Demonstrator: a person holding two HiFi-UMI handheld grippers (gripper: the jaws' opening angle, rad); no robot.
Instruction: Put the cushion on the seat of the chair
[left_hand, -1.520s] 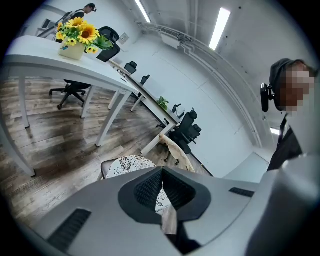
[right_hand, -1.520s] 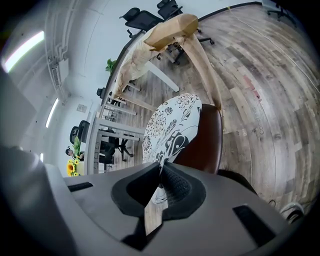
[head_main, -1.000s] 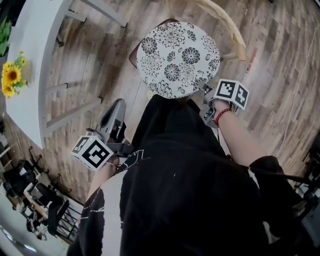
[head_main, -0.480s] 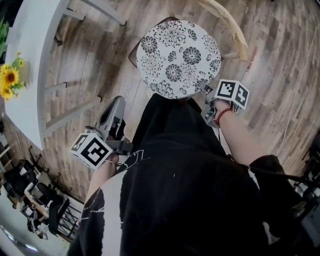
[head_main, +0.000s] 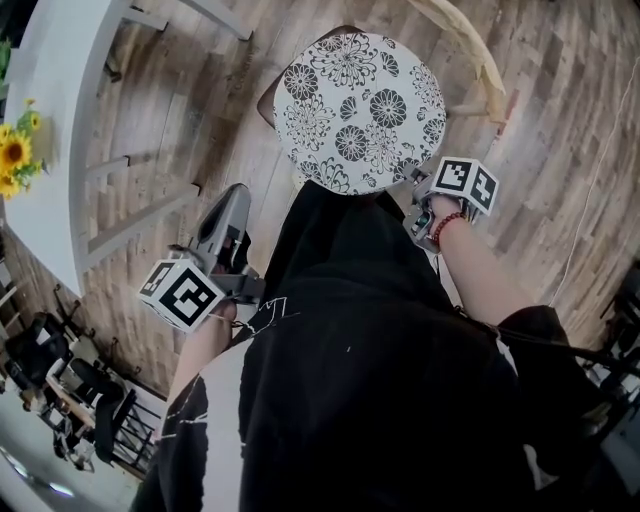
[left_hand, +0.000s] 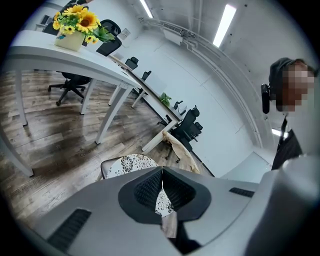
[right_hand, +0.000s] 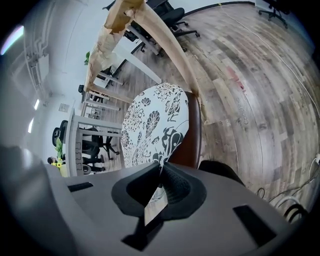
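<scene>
A round white cushion (head_main: 358, 108) with black flower print hangs over the brown chair seat (head_main: 265, 105), covering most of it. My right gripper (head_main: 412, 180) is shut on the cushion's near right edge. In the right gripper view the cushion (right_hand: 152, 125) slants up from the right gripper (right_hand: 161, 170), with the seat (right_hand: 194, 135) showing along its right side. I cannot tell whether cushion and seat touch. The curved wooden chair back (head_main: 468, 52) stands behind. My left gripper (head_main: 235, 195) is off to the left over the floor, shut and empty; its view shows the cushion (left_hand: 131, 165) beyond the left gripper (left_hand: 161, 172).
A long white table (head_main: 50, 150) with sunflowers (head_main: 12, 160) runs along the left. Black office chairs (head_main: 60, 370) stand at the lower left. A thin cable (head_main: 590, 180) lies on the wooden floor at the right. More desks (left_hand: 120, 65) line the room.
The right gripper has sunk a little with the cushion, bringing it closer over the seat. The left gripper has stayed where it was.
</scene>
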